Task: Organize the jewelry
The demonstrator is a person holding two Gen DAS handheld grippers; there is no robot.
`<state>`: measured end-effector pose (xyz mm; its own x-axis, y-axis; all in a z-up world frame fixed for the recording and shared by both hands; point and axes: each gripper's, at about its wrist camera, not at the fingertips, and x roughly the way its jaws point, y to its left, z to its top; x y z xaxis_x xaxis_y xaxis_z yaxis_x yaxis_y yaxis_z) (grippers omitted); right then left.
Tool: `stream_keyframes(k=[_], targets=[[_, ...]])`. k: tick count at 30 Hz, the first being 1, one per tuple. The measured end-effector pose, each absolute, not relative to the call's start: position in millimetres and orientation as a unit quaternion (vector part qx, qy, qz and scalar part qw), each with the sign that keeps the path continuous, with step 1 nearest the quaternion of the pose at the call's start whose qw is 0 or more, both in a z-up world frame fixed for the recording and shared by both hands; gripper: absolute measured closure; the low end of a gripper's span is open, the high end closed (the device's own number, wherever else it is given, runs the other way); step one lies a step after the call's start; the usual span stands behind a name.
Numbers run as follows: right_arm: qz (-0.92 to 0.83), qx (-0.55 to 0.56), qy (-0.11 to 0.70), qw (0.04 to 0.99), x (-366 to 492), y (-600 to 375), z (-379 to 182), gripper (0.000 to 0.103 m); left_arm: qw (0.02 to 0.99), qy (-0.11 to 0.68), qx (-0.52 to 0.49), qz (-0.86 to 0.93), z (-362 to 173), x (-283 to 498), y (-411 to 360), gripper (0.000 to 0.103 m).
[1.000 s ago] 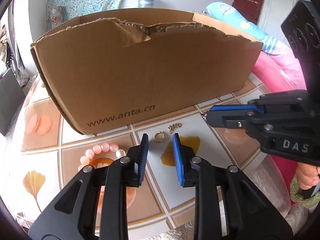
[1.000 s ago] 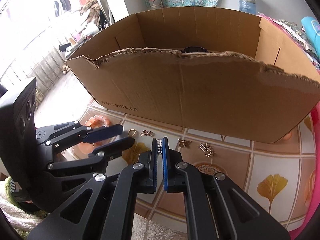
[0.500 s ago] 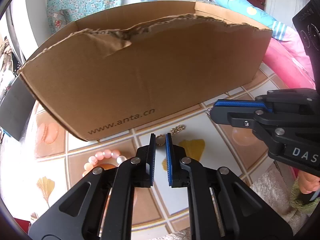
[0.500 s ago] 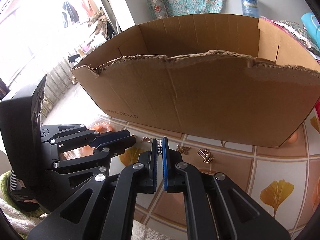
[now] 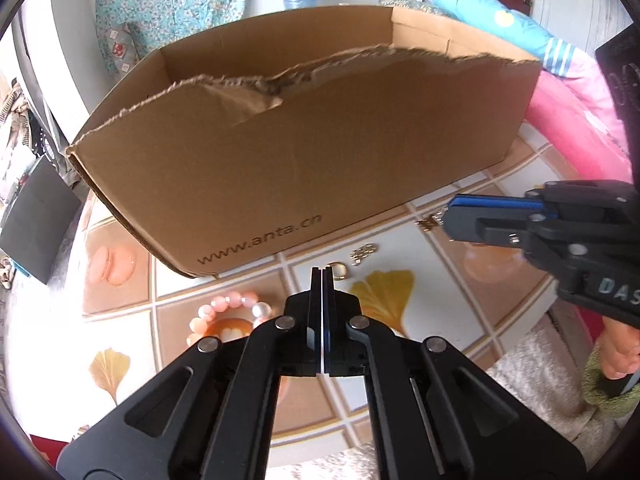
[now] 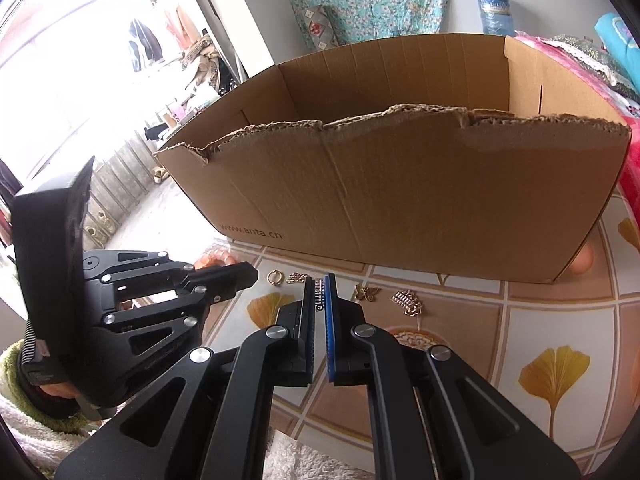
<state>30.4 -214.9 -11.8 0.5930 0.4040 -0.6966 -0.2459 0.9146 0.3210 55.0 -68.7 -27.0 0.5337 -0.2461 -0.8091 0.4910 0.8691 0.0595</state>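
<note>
My left gripper is shut and empty, raised above the table; a gold ring lies just beyond its tips. A pink bead bracelet lies to its left, a small gold chain piece further on. My right gripper is shut on a small rhinestone strip, held above the table. In the right wrist view the ring, a chain piece, a gold butterfly and a gold cluster piece lie in front of the cardboard box.
The open cardboard box with a torn front rim fills the back of the tiled table. Pink and blue bedding lies to the right. A white towel lies at the table's near edge.
My left gripper has closed from open to shut and risen, holding nothing. My right gripper stays shut on the rhinestone strip and has lifted slightly.
</note>
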Motion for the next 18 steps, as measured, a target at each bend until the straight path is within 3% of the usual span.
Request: stream_keyframes(k=[10, 13, 18], targets=[[0.186, 0.095, 0.415, 0.886, 31.0, -206.7, -11.9, 0.098, 0.855, 0.430, 0.157, -0.244, -27.7, 54.9, -78.1, 0.103], [0.188, 0.096, 0.416, 0.884, 34.0, -205.7, -10.8, 0.098, 0.857, 0.427, 0.159, -0.240, -27.5, 58.5, -73.5, 0.094], [0.192, 0.096, 0.416, 0.884, 34.5, -204.6, -10.6, 0.098, 0.853, 0.423, 0.172, -0.255, -30.4, 60.2, -77.5, 0.088]])
